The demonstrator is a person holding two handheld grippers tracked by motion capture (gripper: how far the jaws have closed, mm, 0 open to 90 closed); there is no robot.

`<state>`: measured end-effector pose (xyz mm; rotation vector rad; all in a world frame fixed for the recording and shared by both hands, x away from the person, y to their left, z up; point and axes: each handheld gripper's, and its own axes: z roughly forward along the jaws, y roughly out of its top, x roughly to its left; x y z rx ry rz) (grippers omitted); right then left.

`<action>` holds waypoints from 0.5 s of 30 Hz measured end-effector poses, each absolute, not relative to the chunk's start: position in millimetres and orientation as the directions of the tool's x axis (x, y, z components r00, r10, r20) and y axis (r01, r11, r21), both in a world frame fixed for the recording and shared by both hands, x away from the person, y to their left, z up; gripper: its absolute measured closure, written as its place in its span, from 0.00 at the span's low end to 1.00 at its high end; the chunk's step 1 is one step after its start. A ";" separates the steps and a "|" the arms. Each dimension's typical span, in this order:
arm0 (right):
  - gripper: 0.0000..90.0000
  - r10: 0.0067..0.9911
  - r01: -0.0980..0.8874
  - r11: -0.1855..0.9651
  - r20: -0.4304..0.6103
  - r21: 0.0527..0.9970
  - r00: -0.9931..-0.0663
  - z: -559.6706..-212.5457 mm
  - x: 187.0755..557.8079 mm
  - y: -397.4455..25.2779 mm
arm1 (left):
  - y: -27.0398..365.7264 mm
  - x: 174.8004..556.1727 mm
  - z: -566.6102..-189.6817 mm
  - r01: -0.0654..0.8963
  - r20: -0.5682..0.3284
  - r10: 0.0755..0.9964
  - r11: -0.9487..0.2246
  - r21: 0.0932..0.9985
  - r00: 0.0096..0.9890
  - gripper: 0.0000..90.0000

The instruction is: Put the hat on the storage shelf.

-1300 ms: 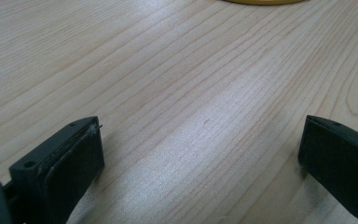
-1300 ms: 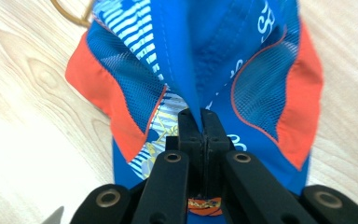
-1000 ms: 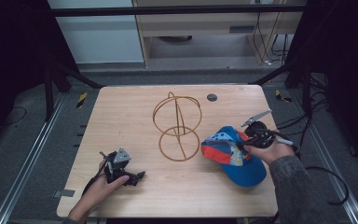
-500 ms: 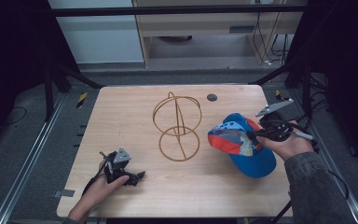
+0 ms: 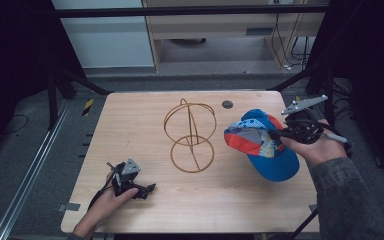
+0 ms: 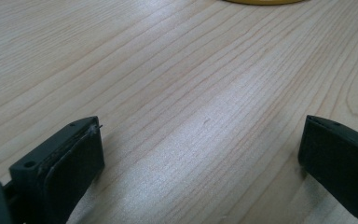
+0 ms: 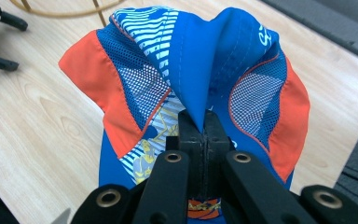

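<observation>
The right gripper pinches a fold of the blue-and-orange cap between its jaws, seen clearly in its own view; the left gripper rests with jaws apart over bare table.

The wire stand stands mid-table, with the cap to its right.

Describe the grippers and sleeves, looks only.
Both grippers are black with two blocky jaws. The left gripper and right gripper each carry a grey three-cornered plate and trail a black cable. Right gripper's linkage arms show brass-coloured rivets. The right sleeve is dark grey.
</observation>
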<state>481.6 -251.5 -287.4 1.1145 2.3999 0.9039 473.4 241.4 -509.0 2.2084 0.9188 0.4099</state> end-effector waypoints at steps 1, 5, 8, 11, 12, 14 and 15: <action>1.00 0.772 0.548 0.490 -0.046 0.678 -0.634 -285.1 481.4 -251.8 | 241.4 473.4 -509.0 0.494 0.022 0.715 -0.504 0.709 0.698 0.00; 1.00 0.771 0.522 0.485 -0.062 0.702 -0.634 -269.1 479.6 -251.3 | 241.2 473.3 -509.0 0.494 0.021 0.716 -0.502 0.710 0.698 0.00; 1.00 0.769 0.511 0.490 -0.074 0.706 -0.635 -261.0 479.3 -249.3 | 241.4 473.4 -508.9 0.494 0.021 0.715 -0.504 0.708 0.699 0.00; 1.00 0.764 0.486 0.487 -0.085 0.725 -0.639 -252.4 476.7 -245.0 | 241.2 473.3 -509.0 0.495 0.020 0.716 -0.502 0.709 0.698 0.00; 1.00 0.764 0.486 0.487 -0.085 0.725 -0.639 -252.4 476.7 -245.0 | 241.2 473.3 -509.0 0.495 0.020 0.716 -0.502 0.709 0.698 0.00; 1.00 0.760 0.471 0.488 -0.093 0.735 -0.643 -247.7 474.9 -241.5 | 241.4 473.4 -508.9 0.494 0.022 0.715 -0.504 0.708 0.698 0.00; 1.00 0.759 0.464 0.487 -0.095 0.740 -0.644 -246.2 474.6 -240.2 | 241.2 473.3 -509.0 0.495 0.020 0.716 -0.502 0.709 0.697 0.00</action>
